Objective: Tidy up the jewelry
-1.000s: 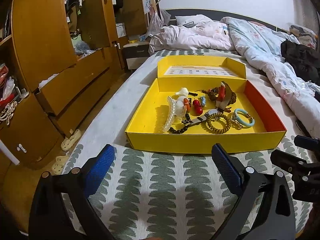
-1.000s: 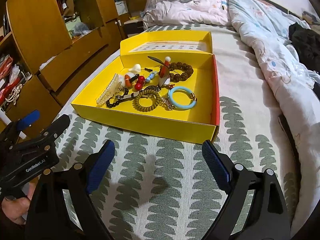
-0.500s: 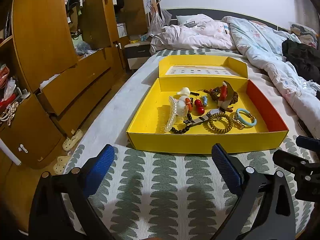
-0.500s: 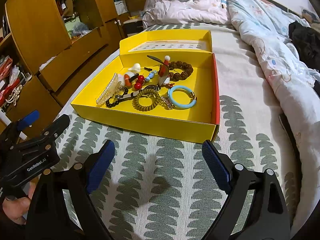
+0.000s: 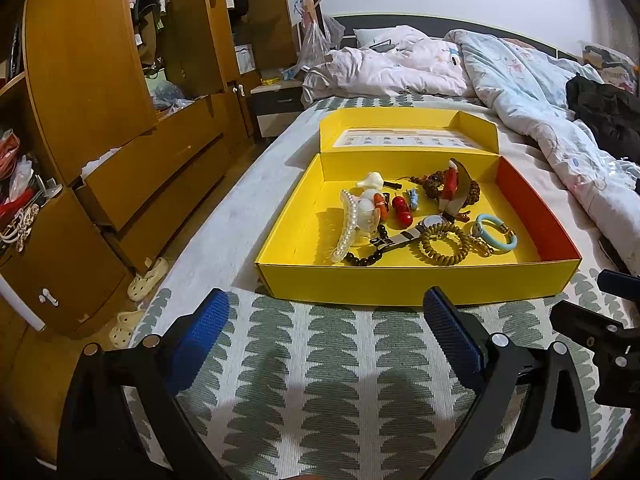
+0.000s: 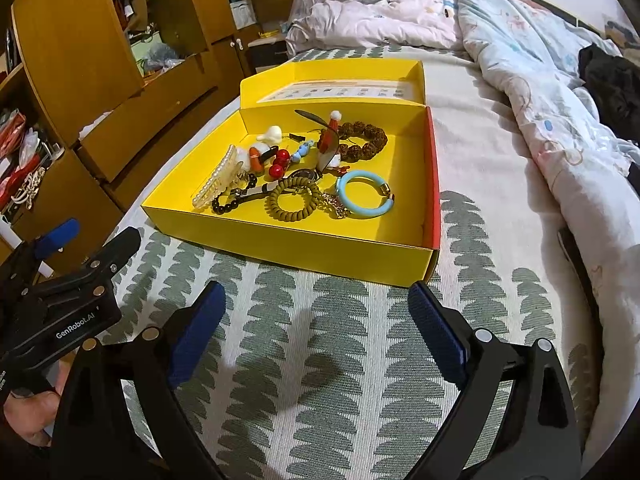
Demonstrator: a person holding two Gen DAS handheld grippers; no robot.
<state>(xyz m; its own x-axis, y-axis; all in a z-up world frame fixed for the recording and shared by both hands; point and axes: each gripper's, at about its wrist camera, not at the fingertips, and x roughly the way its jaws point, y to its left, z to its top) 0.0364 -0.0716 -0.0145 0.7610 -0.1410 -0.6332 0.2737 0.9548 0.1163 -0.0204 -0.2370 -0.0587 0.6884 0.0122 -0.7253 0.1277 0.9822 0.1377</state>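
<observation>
both my grippers hang wide open w/ nothing in them: left gripper (image 5: 326, 334) & right gripper (image 6: 316, 316), low in frame over the leaf-print bedspread (image 6: 320, 360). the open yellow cardboard box (image 5: 416, 284) sits mid-frame, jewelry heaped inside, e.g. light blue bangle (image 6: 362, 193), coiled olive bead bracelet (image 5: 444, 244), so i'd say sorting hasn't begun.

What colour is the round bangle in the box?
Light blue bangle with a gold clasp, best seen in the right wrist view.
</observation>
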